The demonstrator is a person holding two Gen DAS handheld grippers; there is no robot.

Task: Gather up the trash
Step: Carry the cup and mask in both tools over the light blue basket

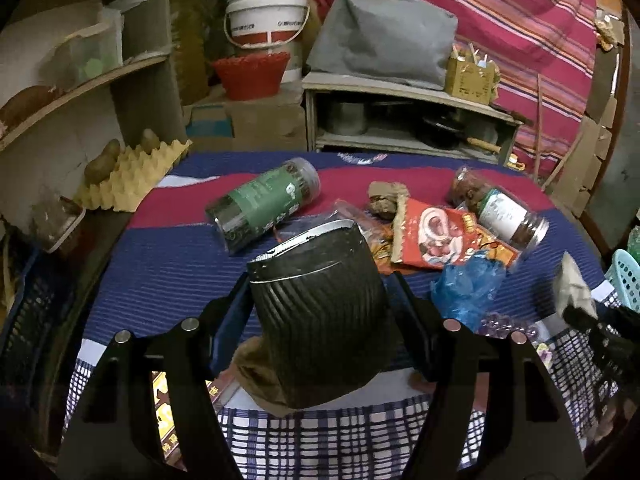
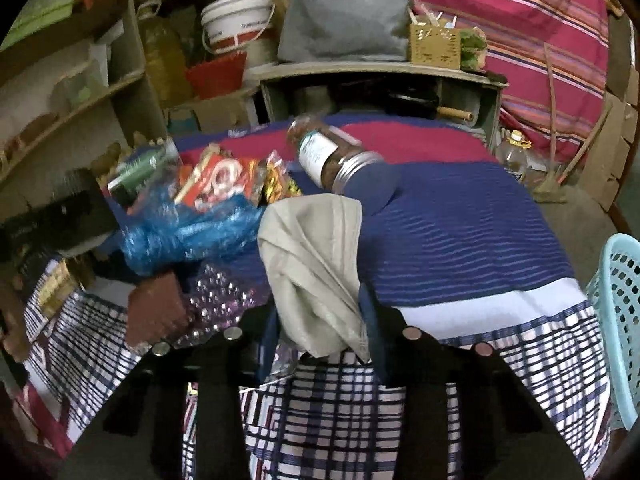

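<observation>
My left gripper (image 1: 320, 300) is shut on a black ribbed paper cup (image 1: 320, 312) and holds it above the cloth-covered table (image 1: 168, 272). My right gripper (image 2: 320, 312) is shut on a crumpled beige wrapper (image 2: 316, 264), lifted over the table's front. On the table lie a green-labelled plastic jar (image 1: 264, 200), a white-labelled jar (image 1: 500, 208), a red snack packet (image 1: 436, 236) and a blue plastic bag (image 1: 464, 284). In the right wrist view the blue bag (image 2: 192, 232), the red packet (image 2: 224, 180) and the white-labelled jar (image 2: 328, 156) show too.
A light blue basket (image 2: 620, 320) stands at the right edge; it also shows in the left wrist view (image 1: 626, 276). A yellow egg tray (image 1: 132, 176) lies at the table's left. Shelves (image 1: 80, 80), a white bucket (image 1: 264, 16) and a low cabinet (image 1: 400, 120) stand behind.
</observation>
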